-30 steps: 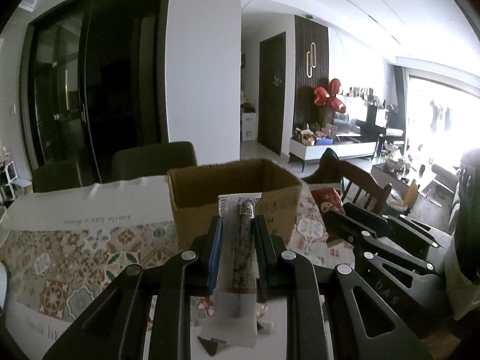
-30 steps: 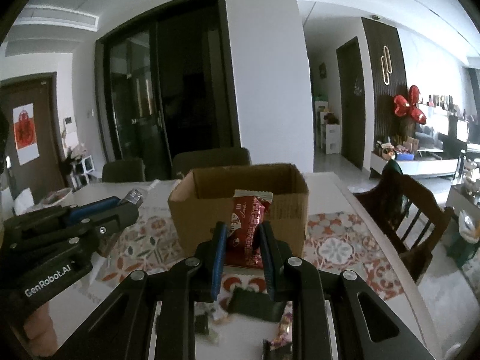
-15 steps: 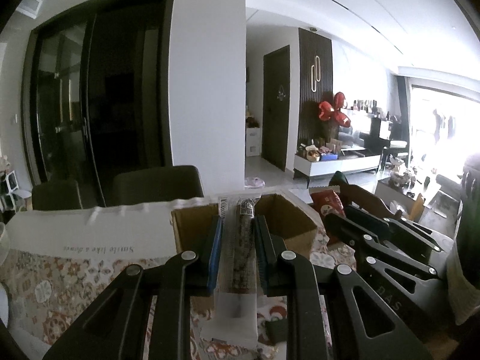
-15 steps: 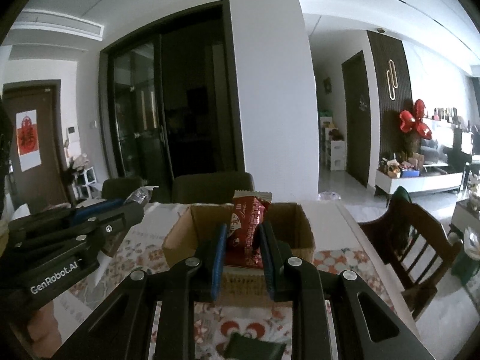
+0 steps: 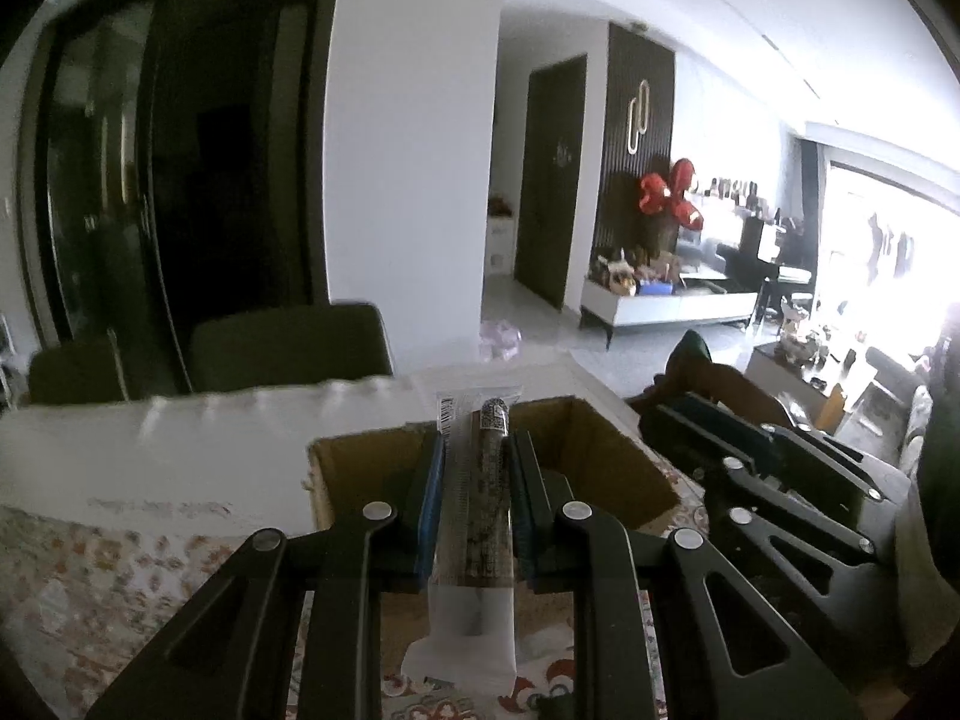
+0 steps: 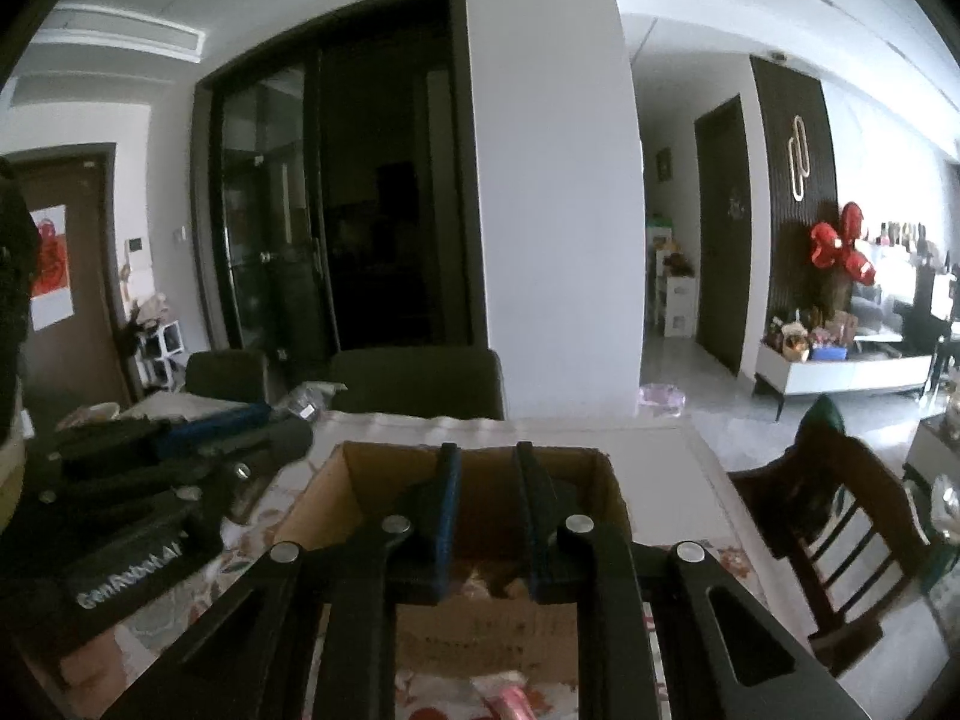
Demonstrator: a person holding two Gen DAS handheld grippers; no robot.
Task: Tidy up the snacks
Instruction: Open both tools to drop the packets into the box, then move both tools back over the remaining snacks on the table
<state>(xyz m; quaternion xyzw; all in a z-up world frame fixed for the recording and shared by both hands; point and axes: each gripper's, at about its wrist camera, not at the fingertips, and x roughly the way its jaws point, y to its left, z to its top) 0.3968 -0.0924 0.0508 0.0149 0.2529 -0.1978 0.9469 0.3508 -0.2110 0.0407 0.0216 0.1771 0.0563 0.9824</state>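
Note:
My left gripper [image 5: 474, 450] is shut on a clear-wrapped brown snack stick [image 5: 483, 516], held over the open cardboard box [image 5: 624, 468]. My right gripper [image 6: 487, 456] is open and empty, its fingers over the same box [image 6: 612, 492]. A reddish snack shows dimly on the box floor [image 6: 489, 579] between the fingers. The right gripper also shows in the left wrist view [image 5: 708, 426], and the left gripper shows at the left of the right wrist view [image 6: 288, 435].
The box stands on a table with a patterned cloth [image 5: 72, 588]. Dark chairs [image 6: 414, 381] stand behind the table, a wooden chair [image 6: 840, 516] at the right. A pink wrapper [image 6: 510, 705] lies on the cloth in front of the box.
The right gripper has opened and the red snack packet has left it, dropping into the box. Both grippers have moved forward over the box; the left still holds the stick.

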